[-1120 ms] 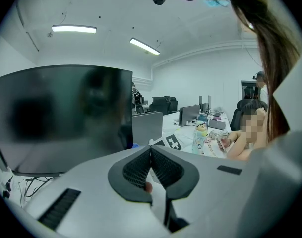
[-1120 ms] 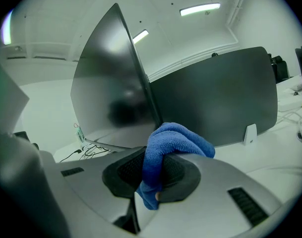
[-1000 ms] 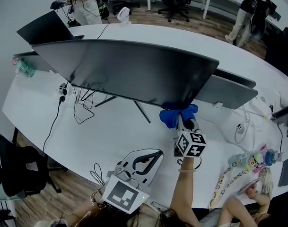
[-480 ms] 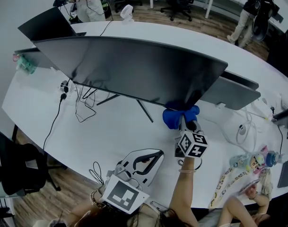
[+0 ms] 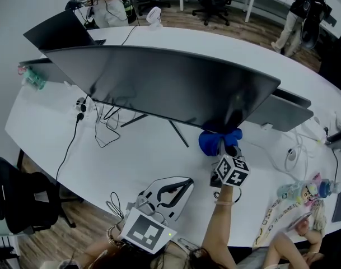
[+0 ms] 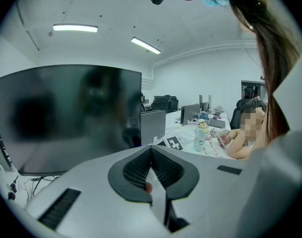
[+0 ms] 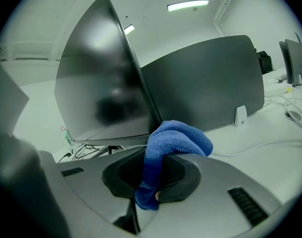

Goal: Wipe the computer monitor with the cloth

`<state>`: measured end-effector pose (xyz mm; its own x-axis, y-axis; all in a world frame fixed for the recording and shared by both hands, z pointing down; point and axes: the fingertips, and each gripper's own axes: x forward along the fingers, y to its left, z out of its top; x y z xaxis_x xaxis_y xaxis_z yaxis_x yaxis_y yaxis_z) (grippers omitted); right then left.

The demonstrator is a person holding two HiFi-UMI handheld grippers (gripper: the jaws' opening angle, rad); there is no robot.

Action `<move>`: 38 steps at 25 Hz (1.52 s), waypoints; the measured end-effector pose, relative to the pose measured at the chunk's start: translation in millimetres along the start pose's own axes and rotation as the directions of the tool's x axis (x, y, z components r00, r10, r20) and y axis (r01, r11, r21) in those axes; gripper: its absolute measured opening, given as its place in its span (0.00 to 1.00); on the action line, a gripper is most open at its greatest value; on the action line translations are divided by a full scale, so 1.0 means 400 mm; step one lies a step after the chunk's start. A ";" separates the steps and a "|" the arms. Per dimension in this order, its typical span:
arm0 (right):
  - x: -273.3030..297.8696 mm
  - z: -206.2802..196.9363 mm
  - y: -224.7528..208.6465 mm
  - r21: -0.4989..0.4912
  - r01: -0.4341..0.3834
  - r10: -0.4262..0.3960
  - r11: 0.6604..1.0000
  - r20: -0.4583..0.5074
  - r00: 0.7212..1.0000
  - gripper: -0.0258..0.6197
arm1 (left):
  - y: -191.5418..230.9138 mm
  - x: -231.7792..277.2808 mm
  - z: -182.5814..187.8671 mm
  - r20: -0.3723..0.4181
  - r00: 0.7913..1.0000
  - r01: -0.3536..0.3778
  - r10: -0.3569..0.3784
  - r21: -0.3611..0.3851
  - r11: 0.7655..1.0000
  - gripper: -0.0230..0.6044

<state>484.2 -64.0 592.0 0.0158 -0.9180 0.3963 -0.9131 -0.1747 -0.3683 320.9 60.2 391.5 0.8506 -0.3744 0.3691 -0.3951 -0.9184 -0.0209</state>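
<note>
Our right gripper (image 7: 151, 180) is clamped on the blue cloth (image 7: 178, 138), which sits at the lower right corner of the monitor (image 5: 170, 83). Our left gripper (image 6: 151, 170) hangs near us, jaws together on nothing. A second screen (image 5: 282, 112) stands just behind the monitor, and cables (image 5: 103, 122) trail under its stand. The long white table (image 5: 136, 156) sits on wood flooring (image 5: 86, 217), with a black chair (image 5: 22, 200) beside it.

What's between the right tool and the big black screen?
A fluffy blue cloth, pinched in the right tool, sits between it and the wide black computer monitor. The head view and right gripper view show it.
</note>
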 end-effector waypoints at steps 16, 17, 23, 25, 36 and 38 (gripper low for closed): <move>0.014 -0.006 0.026 0.129 0.050 -0.056 0.990 0.041 0.998 0.13 | 0.085 -0.071 -0.014 0.001 1.000 -0.003 0.003 -0.001 1.000 0.05; 0.015 -0.007 0.030 0.135 0.051 -0.058 0.990 0.043 0.997 0.13 | 0.090 -0.076 -0.015 0.000 1.000 -0.003 0.003 0.000 1.000 0.05; 0.027 -0.012 0.058 0.158 0.060 -0.069 0.986 0.051 0.996 0.13 | 0.119 -0.103 -0.023 -0.004 1.000 0.005 -0.005 0.009 1.000 0.05; 0.031 -0.013 0.067 0.164 0.065 -0.075 0.984 0.054 0.996 0.13 | 0.133 -0.112 -0.024 -0.004 1.000 0.006 -0.006 0.010 1.000 0.05; 0.053 -0.022 0.119 0.158 0.067 -0.075 0.985 0.048 0.996 0.13 | 0.183 -0.149 -0.025 0.011 1.000 0.014 -0.014 0.005 1.000 0.05; 0.058 -0.026 0.131 0.152 0.067 -0.074 0.986 0.043 0.996 0.13 | 0.189 -0.154 -0.025 0.012 1.000 0.014 -0.014 0.006 1.000 0.05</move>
<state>432.4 -90.7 590.8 0.1006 -0.9169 0.3862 -0.8374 -0.2876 -0.4648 235.0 14.9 376.4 0.8603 -0.3632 0.3578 -0.3814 -0.9242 -0.0212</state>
